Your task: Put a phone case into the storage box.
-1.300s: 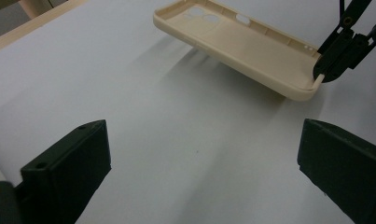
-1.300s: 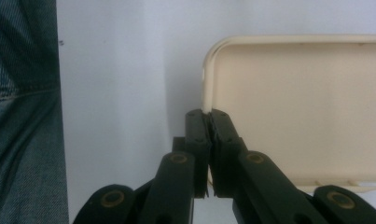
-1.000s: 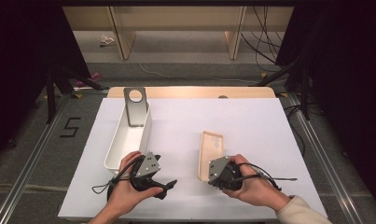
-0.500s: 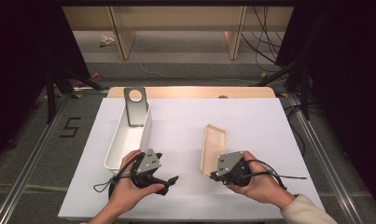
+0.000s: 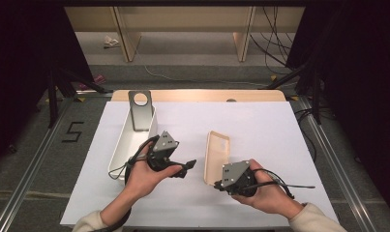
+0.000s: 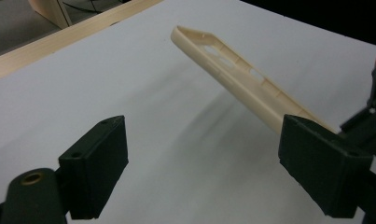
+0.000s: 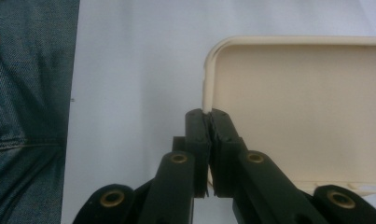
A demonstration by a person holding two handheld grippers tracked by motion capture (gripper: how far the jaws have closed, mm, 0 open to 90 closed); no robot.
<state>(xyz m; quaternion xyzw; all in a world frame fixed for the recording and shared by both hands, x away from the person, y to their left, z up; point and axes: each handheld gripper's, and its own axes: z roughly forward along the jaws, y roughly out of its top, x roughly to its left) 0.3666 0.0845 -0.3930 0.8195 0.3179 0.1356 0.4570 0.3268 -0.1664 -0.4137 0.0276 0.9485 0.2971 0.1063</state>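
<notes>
A cream phone case (image 5: 217, 153) is near the middle of the white table, its near end raised off the surface. My right gripper (image 5: 215, 185) is shut on the rim at a corner of the phone case (image 7: 297, 102), jaws (image 7: 206, 116) pressed together on the thin edge. In the left gripper view the phone case (image 6: 237, 77) slants upward above its shadow. My left gripper (image 5: 187, 166) sits to the left of the case with its jaws pointing at it. That left gripper (image 6: 209, 144) is wide open and holds nothing.
A long white bin (image 5: 119, 152) lies at the left. A grey metal stand with a round hole (image 5: 140, 110) leans at its far end. A wooden strip (image 5: 197, 95) borders the table's far side. Blue denim (image 7: 27, 93) shows past the near edge.
The left gripper has drifted slightly up and right, toward the case. The right hand shifted a little while keeping its hold, and the case's tilt changed slightly.
</notes>
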